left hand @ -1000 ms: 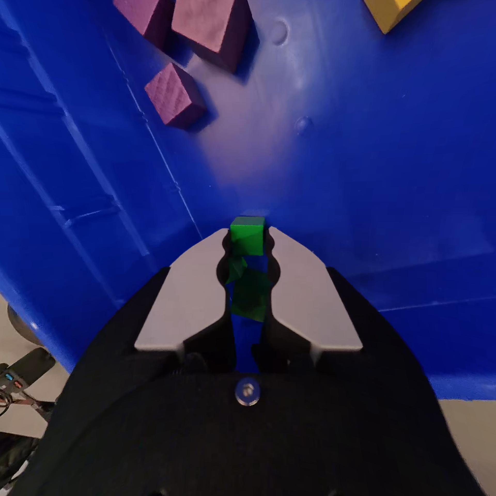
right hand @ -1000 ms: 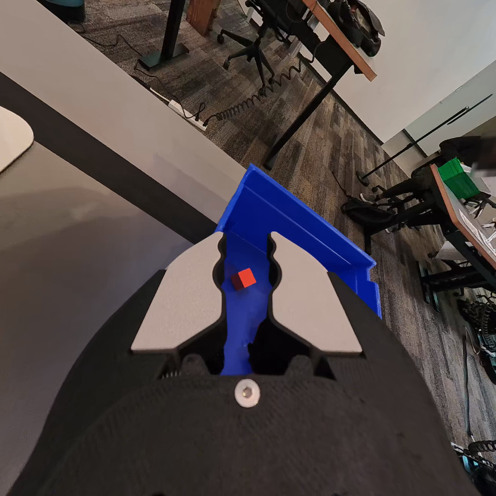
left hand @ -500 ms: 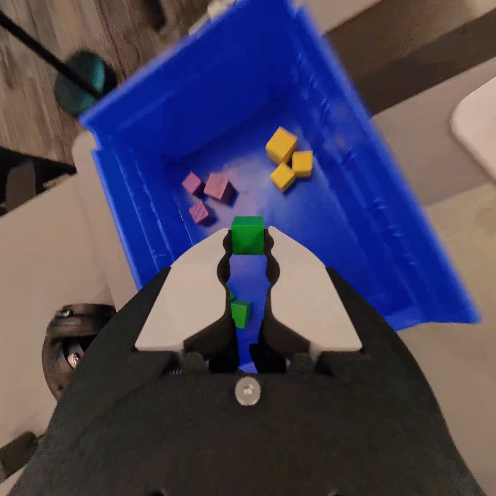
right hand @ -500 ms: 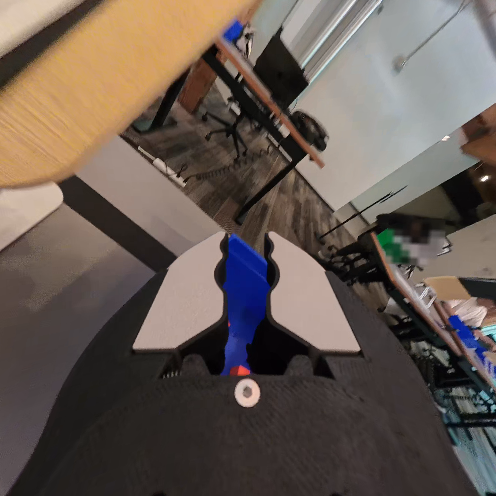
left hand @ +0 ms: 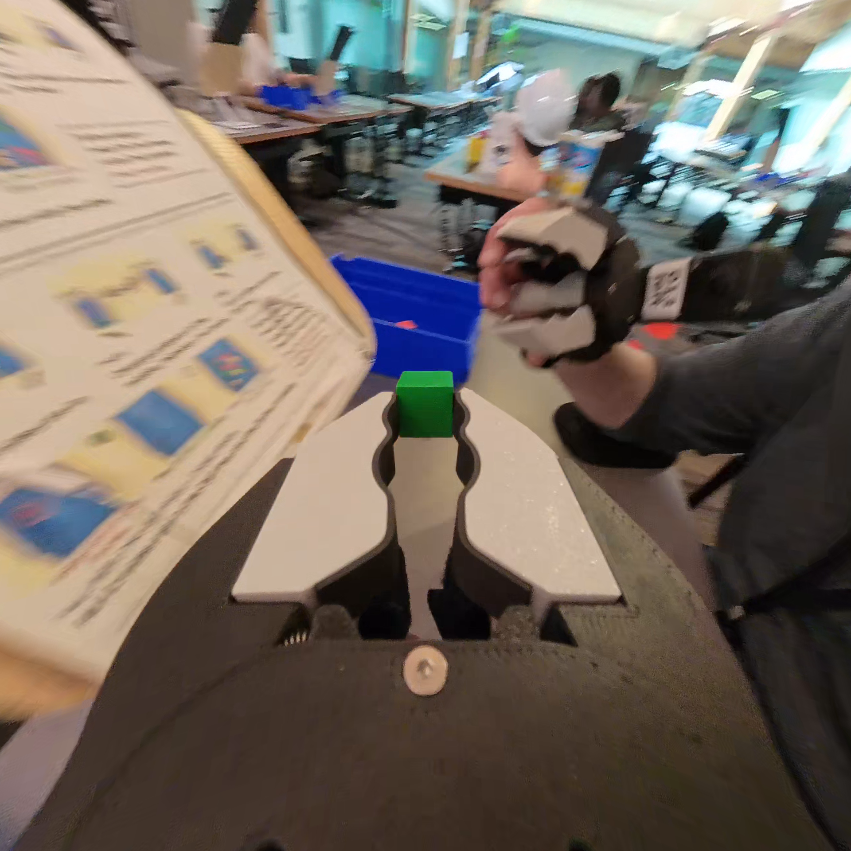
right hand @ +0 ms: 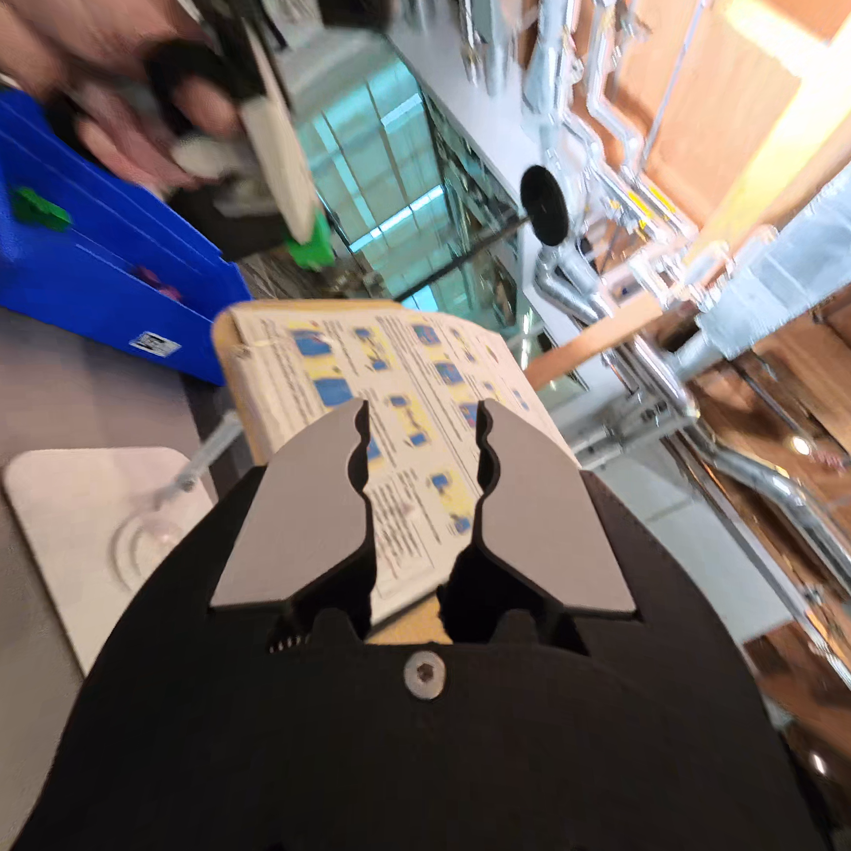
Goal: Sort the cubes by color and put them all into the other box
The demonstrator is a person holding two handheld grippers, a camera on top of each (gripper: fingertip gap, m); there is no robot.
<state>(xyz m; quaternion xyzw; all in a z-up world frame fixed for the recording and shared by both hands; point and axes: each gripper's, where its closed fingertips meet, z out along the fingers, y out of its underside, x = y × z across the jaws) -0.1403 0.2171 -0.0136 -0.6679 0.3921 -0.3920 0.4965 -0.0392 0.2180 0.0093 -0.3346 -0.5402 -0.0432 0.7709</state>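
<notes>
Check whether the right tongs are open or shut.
Open: the right tongs stand apart with nothing between them; only the printed sheet shows behind the gap.

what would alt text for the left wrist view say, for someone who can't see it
The left gripper pinches a green cube between its fingertips, lifted clear of the table. A blurred printed instruction board fills the left, a blue box sits behind, and a hand holds the right gripper at right.
</notes>
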